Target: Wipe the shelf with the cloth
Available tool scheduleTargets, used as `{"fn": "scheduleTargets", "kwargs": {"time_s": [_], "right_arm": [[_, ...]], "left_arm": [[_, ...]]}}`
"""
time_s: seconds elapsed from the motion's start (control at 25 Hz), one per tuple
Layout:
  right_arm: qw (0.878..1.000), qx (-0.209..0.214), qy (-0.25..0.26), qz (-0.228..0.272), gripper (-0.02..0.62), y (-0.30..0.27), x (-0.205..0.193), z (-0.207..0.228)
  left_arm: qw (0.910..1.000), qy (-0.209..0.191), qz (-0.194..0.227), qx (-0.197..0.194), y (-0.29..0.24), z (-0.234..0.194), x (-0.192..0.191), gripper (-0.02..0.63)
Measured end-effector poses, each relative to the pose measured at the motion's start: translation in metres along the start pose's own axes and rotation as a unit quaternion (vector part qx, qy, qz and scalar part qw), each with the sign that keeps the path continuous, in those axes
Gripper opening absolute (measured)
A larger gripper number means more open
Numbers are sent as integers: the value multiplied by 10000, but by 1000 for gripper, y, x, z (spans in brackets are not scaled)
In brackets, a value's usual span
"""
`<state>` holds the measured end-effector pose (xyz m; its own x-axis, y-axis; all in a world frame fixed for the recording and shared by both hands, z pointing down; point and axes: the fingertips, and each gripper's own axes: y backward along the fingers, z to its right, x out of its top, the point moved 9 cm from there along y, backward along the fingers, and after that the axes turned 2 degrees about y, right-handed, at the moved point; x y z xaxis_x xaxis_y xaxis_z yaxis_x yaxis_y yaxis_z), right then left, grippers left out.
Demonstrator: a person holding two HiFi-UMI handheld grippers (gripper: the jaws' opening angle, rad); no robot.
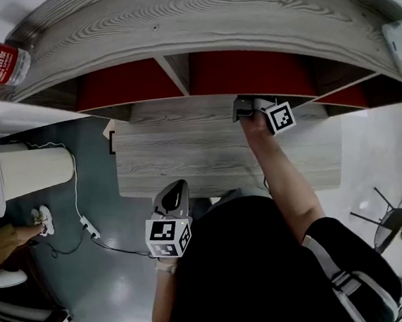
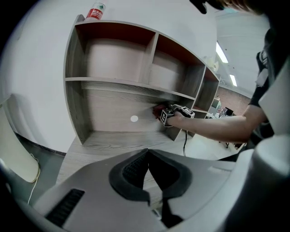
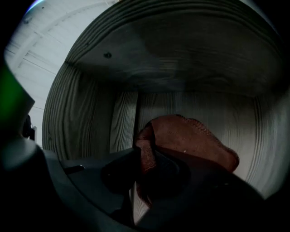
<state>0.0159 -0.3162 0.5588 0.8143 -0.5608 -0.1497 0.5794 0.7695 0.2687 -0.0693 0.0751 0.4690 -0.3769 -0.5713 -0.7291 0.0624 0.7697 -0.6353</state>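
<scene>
Both jaw pairs are closed. Right gripper (image 3: 138, 159) pinches the red cloth (image 3: 195, 140) inside the shelf (image 1: 195, 23); left gripper (image 2: 147, 155) holds nothing.

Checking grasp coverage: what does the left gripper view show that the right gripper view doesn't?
Left gripper view only: the bottle on top of the shelf, the person's forearm reaching under the middle board, and the left gripper, jaws together, empty. Right gripper view only: the right gripper, jaws clamped on a fold of the cloth. Both: the grey wood-grain shelf and the red cloth.
</scene>
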Motion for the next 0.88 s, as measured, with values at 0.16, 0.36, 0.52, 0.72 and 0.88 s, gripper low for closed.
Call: {"fn": "scheduleTargets", "kwargs": {"time_s": [0.16, 0.36, 0.52, 0.72, 0.88], "right_arm": [[9998, 3, -35, -210, 44, -4, -34, 1], [9963, 23, 70, -856, 44, -8, -84, 4], [9902, -9, 182, -1388, 44, -12, -121, 9], [9782, -48, 334, -2050, 44, -16, -149, 15], [9733, -74, 449, -2252, 45, -14, -143, 20]], "left_arm": [[9999, 102, 21, 124, 11, -17, -3, 6], [9991, 269, 65, 322, 24, -33, -9, 5], [9978, 448, 100, 478, 31, -43, -15, 6], [9965, 596, 128, 578, 30, -46, -17, 6], [9968, 585, 97, 534, 24, -42, -16, 6]]}}
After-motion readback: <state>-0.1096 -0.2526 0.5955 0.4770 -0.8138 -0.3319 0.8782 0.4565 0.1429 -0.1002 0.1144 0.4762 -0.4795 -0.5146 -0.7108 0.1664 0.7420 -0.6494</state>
